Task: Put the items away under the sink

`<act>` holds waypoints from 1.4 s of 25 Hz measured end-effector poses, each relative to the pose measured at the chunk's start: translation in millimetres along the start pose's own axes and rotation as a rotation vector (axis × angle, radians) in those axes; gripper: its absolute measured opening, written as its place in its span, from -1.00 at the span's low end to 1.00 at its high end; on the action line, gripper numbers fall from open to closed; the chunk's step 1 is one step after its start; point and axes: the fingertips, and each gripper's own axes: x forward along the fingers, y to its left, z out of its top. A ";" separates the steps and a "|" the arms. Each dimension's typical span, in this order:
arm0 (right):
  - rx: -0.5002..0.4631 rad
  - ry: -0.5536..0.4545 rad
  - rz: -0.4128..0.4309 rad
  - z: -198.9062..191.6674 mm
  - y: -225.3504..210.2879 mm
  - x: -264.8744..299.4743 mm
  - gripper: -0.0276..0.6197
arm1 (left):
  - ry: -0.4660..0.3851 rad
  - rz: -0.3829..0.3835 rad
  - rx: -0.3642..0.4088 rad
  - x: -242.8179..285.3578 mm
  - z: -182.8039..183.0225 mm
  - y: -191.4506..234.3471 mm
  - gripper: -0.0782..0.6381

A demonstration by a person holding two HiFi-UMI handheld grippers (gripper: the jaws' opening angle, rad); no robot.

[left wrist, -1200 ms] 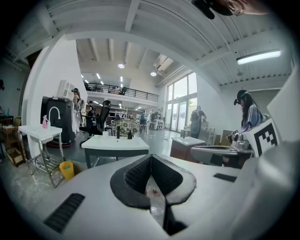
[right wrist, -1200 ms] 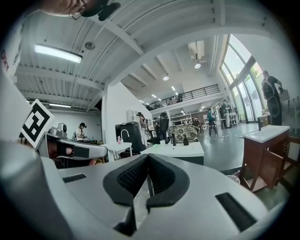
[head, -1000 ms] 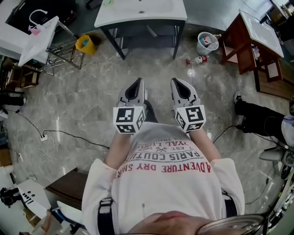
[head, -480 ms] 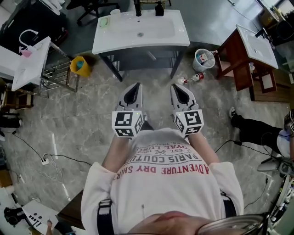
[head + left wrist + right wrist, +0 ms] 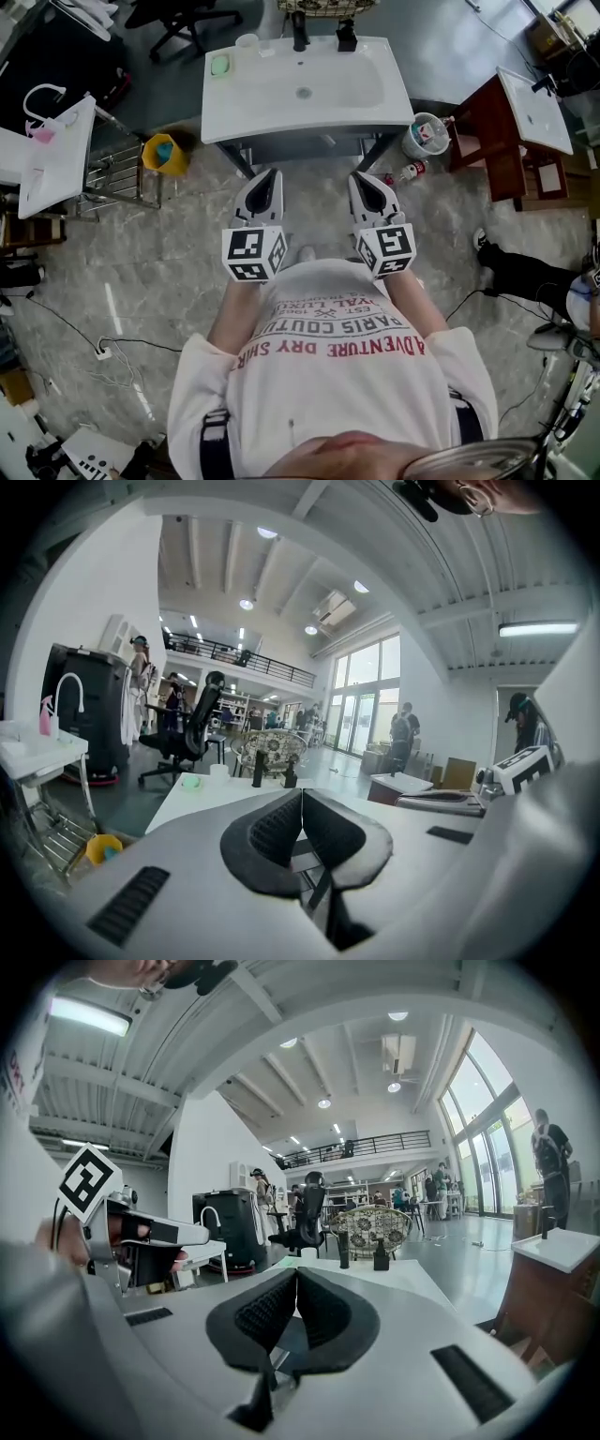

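Observation:
A white sink on a dark frame stands straight ahead in the head view. A tap, a black dispenser, a cup and a green soap sit on its top. To its right a bottle lies on the floor beside a small white bin. My left gripper and right gripper are held side by side just short of the sink's front edge. Both are shut and empty; the dark pads meet in the left gripper view and the right gripper view.
A yellow bucket and a wire rack stand left of the sink, next to another white basin. A wooden-framed basin is at the right. A person's leg rests on the floor at the right; cables lie at the left.
Both grippers have travelled forward together toward the sink, which has come much nearer in the head view. Their jaws have stayed shut.

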 end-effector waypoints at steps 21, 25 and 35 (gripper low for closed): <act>-0.001 0.003 0.032 22.1 -104.1 190.3 -0.84 | -0.017 0.074 -0.008 170.2 42.7 90.6 -0.72; 0.001 -0.006 0.044 37.5 -149.9 238.0 -0.84 | -0.018 0.079 -0.014 233.6 63.5 96.5 -0.72; 0.034 0.038 0.003 40.4 -245.0 339.0 -0.84 | 0.033 0.075 -0.048 363.9 75.4 119.4 -0.72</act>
